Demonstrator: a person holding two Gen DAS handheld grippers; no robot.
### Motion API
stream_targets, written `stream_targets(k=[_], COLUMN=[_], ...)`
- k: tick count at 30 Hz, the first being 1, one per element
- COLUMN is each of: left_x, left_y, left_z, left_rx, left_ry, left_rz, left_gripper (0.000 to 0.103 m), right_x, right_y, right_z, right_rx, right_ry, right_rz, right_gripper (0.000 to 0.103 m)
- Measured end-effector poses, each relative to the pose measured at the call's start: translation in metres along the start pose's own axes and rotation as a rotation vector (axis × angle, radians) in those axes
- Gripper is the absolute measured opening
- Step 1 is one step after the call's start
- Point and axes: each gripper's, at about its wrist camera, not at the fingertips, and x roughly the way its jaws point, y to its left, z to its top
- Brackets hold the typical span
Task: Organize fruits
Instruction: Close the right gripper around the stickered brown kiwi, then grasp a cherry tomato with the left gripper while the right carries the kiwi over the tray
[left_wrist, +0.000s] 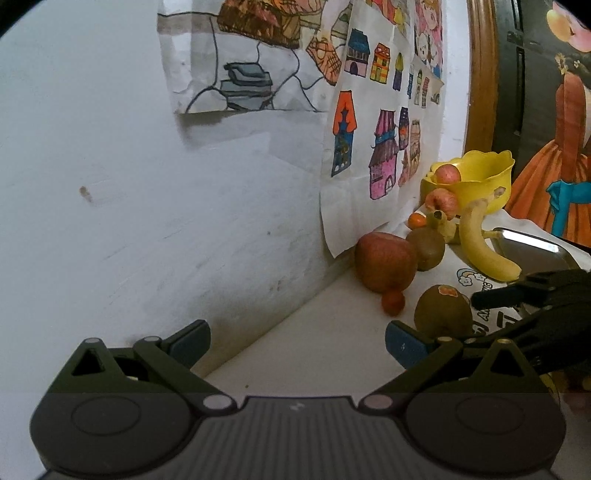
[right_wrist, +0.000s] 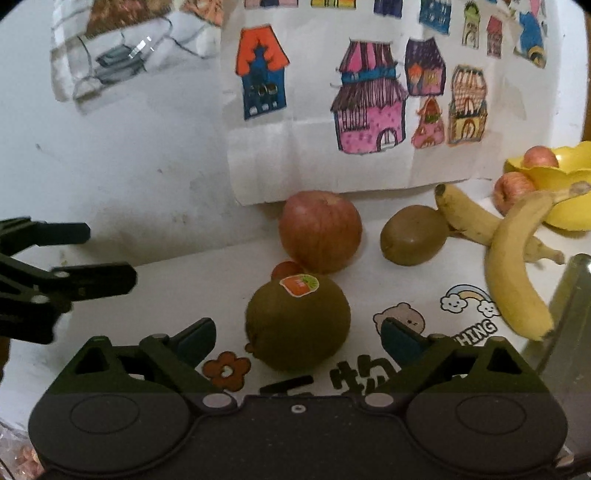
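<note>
A brown kiwi with a sticker (right_wrist: 298, 324) (left_wrist: 442, 313) lies on the white tabletop, between the fingers of my open right gripper (right_wrist: 297, 341), which do not touch it. Behind it are a small orange fruit (right_wrist: 286, 269) (left_wrist: 392, 302), a red apple (right_wrist: 320, 231) (left_wrist: 385, 261) and a second kiwi (right_wrist: 413, 235) (left_wrist: 426, 247). Two bananas (right_wrist: 511, 266) (left_wrist: 484, 245) lie to the right. A yellow bowl (right_wrist: 565, 192) (left_wrist: 476, 177) holds an apple, with another apple (right_wrist: 511, 192) beside it. My left gripper (left_wrist: 297, 343) is open and empty, pointing at the wall left of the fruit.
A white wall with children's drawings (right_wrist: 369, 92) stands right behind the fruit. A metal tray (left_wrist: 532, 245) (right_wrist: 570, 306) sits at the right. The right gripper's black fingers (left_wrist: 517, 291) show in the left wrist view. A small tangerine (left_wrist: 417, 220) lies near the bowl.
</note>
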Motion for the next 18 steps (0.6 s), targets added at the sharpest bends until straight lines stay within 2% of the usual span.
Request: stream_targets(k=[4,11,18], left_x=[0.007,0.018,0.031], left_y=[-0.002,-0.01,-0.017], left_z=[0.003,0.007,0.011], left_rx=[-0.007,-0.001,0.02], left_ry=[0.01,0.026,0.038], left_rz=[-0.036,-0.064,-0.09], left_gripper=[0.103,0.103,0.103], right_x=[0.01,0.012,0.005], right_y=[-0.004,-0.01,-0.015], right_z=[-0.001,-0.001,-0.004], right_rx=[0.0,0.017,0.025], right_ry=[0.008,-0.025,-0.043], right_rz=[0.007,0.033,0.036], right_gripper=[0.088,0.068,0.066])
